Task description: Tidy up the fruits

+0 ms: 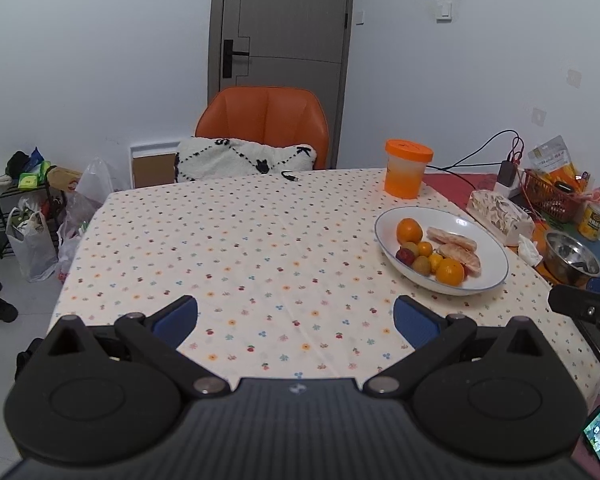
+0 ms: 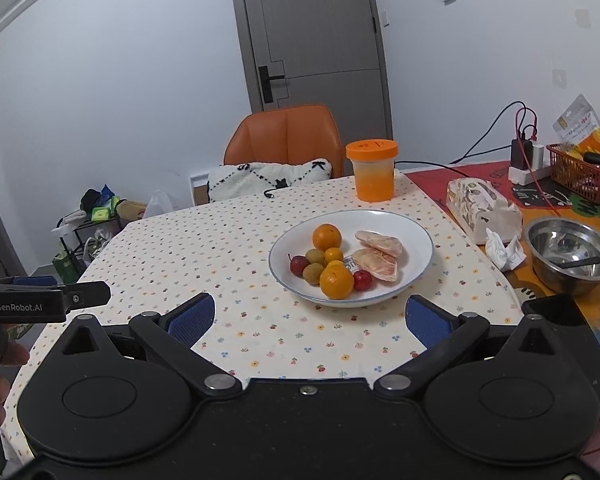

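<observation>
Fruit plate point(image 2: 416, 240) untouched on table point(image 2: 228, 232); both grippers point(image 1: 296, 320) point(image 2: 310, 320) spread wide, empty. Right view alone shows second red fruit point(image 2: 363, 280).

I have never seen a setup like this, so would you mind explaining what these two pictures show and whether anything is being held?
A person holds a two-finger gripper in each hand, each carrying a forward-looking fisheye camera. One picture looks along the left gripper, the other along the right gripper; the blue pads are their fingertips. Both are open and hold nothing. On the flowered tablecloth stands a white plate of fruit: oranges, smaller round fruits and peeled citrus segments. Behind it is an orange-lidded jar, to its right a tissue pack and a steel bowl.
</observation>
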A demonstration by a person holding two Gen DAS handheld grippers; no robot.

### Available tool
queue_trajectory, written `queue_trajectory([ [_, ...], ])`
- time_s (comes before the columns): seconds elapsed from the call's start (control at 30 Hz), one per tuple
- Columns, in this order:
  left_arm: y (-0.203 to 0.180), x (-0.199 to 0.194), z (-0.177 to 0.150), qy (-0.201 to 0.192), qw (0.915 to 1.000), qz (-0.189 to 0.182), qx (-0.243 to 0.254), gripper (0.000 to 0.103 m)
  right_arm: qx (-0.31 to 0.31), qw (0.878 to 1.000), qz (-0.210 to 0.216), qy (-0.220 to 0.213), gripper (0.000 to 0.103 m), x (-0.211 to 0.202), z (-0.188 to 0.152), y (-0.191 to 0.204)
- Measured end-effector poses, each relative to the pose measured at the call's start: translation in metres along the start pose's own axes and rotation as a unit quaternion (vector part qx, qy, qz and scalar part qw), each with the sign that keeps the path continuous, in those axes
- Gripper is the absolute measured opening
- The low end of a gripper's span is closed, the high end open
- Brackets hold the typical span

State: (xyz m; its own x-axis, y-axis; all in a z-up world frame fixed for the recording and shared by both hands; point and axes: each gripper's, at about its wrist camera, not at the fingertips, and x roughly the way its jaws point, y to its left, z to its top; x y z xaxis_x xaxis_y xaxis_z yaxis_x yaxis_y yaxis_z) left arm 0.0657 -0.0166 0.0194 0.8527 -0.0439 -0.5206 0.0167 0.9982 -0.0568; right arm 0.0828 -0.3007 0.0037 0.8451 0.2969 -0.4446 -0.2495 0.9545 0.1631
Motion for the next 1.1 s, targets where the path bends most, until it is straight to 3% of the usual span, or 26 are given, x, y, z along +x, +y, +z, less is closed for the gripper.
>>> queue_trajectory([
  [1.1,-0.0029,-0.002,-0.0023,0.002,0.9999,-0.007,0.008,0.103,-0.001,1.0,0.005,0.0,0.103,0.0,-0.0013,0.0025],
])
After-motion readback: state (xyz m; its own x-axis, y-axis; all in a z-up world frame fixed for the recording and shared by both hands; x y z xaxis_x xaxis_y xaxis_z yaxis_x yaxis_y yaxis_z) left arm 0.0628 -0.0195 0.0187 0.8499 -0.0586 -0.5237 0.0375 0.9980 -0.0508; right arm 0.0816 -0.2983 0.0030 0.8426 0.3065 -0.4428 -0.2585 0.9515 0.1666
